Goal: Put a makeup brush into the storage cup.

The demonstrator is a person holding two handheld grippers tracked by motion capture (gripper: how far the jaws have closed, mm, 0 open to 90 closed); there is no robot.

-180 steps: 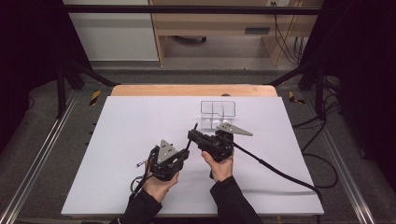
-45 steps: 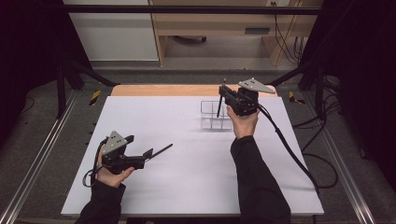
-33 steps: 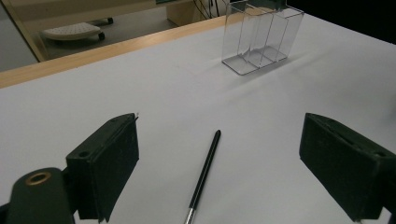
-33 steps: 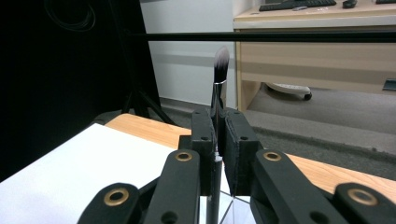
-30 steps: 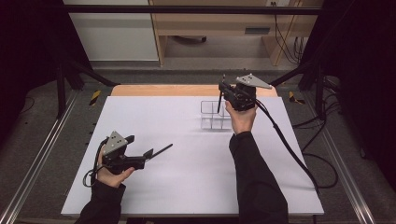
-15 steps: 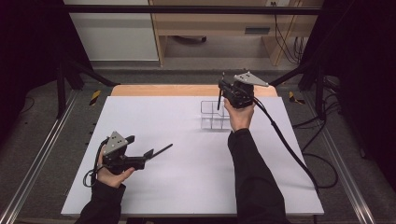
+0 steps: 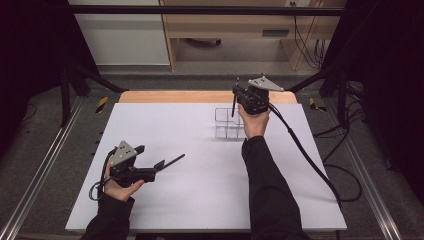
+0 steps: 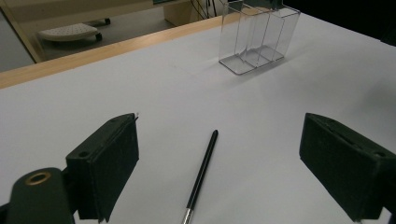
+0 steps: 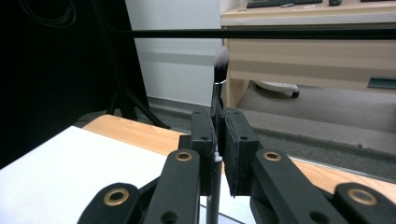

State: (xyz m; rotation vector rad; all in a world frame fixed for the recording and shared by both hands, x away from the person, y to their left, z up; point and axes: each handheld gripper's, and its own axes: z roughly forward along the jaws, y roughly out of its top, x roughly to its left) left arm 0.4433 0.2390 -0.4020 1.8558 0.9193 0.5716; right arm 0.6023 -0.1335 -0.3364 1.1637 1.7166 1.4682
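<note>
Brush [image 9: 218, 100] handle: its lower part was hidden between the right gripper's [image 9: 217, 154] pads.
Black stick [image 8: 201, 175] on the table: its near end was cut off by the bottom edge.
Clear box [image 7: 228, 124]: partly hidden behind the right hand [image 7: 254, 122].

one high overview, two close jaw-level views, shared clear organizer [image 7: 227, 122]

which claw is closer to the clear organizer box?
Right. The right claw, shut on a makeup brush, hovers just over the clear organizer box. The left claw sits well off toward the near left of the white table, open.
</note>
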